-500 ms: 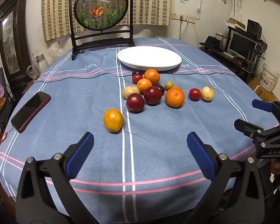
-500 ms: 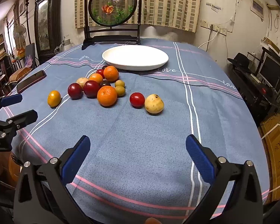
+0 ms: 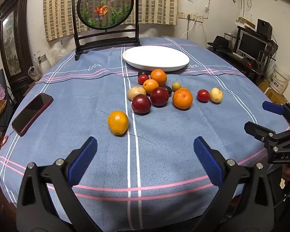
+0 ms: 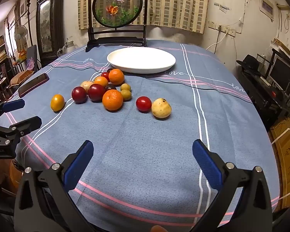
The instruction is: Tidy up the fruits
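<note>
Several fruits lie in a loose cluster on the blue tablecloth: oranges (image 3: 182,99), dark red plums (image 3: 141,104), a red tomato (image 3: 203,95), a pale yellow fruit (image 3: 216,95) and a lone yellow-orange fruit (image 3: 118,122) nearest the left gripper. An empty white plate (image 3: 155,58) sits behind them. In the right wrist view the same orange (image 4: 112,100), tomato (image 4: 143,104), pale fruit (image 4: 161,108) and plate (image 4: 141,60) show. My left gripper (image 3: 145,152) is open and empty above the near table edge. My right gripper (image 4: 143,154) is open and empty too.
A dark phone (image 3: 32,111) lies at the table's left edge. A round framed goldfish screen (image 3: 106,17) stands behind the plate. Shelves with a monitor (image 3: 251,46) stand to the right of the table. Each gripper shows at the other view's side edge.
</note>
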The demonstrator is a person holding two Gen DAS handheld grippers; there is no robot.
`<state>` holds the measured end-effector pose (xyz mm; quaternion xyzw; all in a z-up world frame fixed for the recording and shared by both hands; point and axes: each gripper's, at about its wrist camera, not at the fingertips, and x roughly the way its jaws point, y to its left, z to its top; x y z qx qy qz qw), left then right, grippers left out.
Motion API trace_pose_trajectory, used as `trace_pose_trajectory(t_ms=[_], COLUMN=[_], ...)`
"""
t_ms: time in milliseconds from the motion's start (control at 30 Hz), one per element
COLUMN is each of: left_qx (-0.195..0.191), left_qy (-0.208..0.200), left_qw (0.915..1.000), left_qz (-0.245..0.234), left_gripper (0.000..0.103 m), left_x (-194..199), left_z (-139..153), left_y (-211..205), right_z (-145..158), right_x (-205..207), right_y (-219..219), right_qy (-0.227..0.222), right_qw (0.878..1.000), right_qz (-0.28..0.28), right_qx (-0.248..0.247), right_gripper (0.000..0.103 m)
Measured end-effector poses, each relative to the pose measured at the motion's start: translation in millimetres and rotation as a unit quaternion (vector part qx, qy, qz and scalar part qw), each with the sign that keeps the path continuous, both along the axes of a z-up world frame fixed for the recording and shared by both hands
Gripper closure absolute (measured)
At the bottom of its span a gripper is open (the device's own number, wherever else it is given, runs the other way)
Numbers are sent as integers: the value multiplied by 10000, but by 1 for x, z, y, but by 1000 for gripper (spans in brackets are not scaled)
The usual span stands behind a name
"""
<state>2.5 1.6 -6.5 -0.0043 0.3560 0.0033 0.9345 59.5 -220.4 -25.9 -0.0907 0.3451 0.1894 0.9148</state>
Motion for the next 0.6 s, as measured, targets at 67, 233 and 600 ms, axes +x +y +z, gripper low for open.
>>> trace_pose_trajectory(t_ms=[67, 233, 600], left_qx=[1, 8, 29], left_qy=[4, 8, 13], left_qw=[10000, 10000, 10000], left_qz=[-3, 3, -9], left_gripper=[2, 2, 2], left_x=[0, 1, 1], left_z=[0, 1, -1], left_y=[0, -1, 3], right_z=[2, 2, 3], right_x=[4, 4, 1], right_y=[-1, 0, 0], right_qy=[16, 11, 7], right_qw=[10000, 10000, 10000], right_qz=[4, 4, 11], right_qx=[7, 1, 23], right_gripper=[1, 1, 1])
